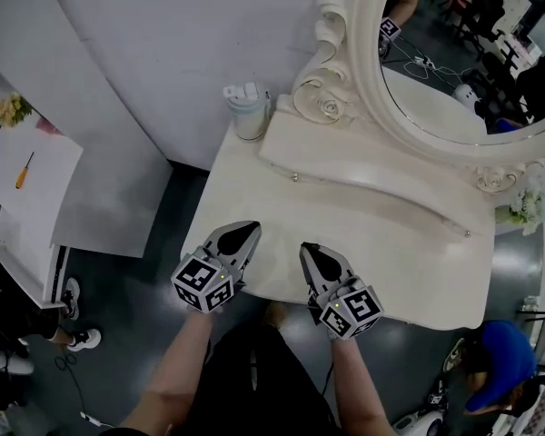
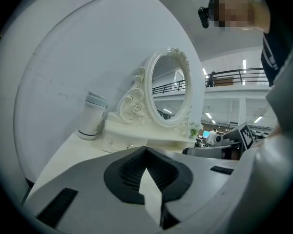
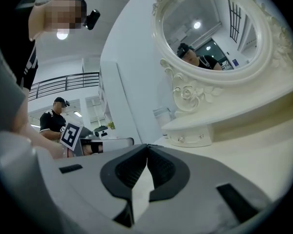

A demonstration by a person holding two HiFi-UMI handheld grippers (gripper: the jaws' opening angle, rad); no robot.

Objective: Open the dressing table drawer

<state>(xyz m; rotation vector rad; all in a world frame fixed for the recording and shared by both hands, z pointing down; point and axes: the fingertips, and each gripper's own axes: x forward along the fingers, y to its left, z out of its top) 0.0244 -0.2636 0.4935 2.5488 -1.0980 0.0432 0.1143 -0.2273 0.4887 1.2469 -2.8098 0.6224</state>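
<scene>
White wall panels behind, cream surface point(image 1: 254, 180) below, and both tools hang over its front edge. The left tool point(image 1: 251, 232) has its jaws pressed together on nothing, and the right tool point(image 1: 307, 249) is likewise closed and empty. The drawer point(image 2: 119, 140) sits well beyond them, in the low raised tier under the oval mirror point(image 1: 454, 71): a shallow ivory front with a tiny round knob point(image 1: 295, 178). That knob is the worry, because it is small enough for the pads to slip off if they close off-centre. The tumbler point(image 1: 248, 109) stands just beside the tier's left end, so a wide approach could topple it
</scene>
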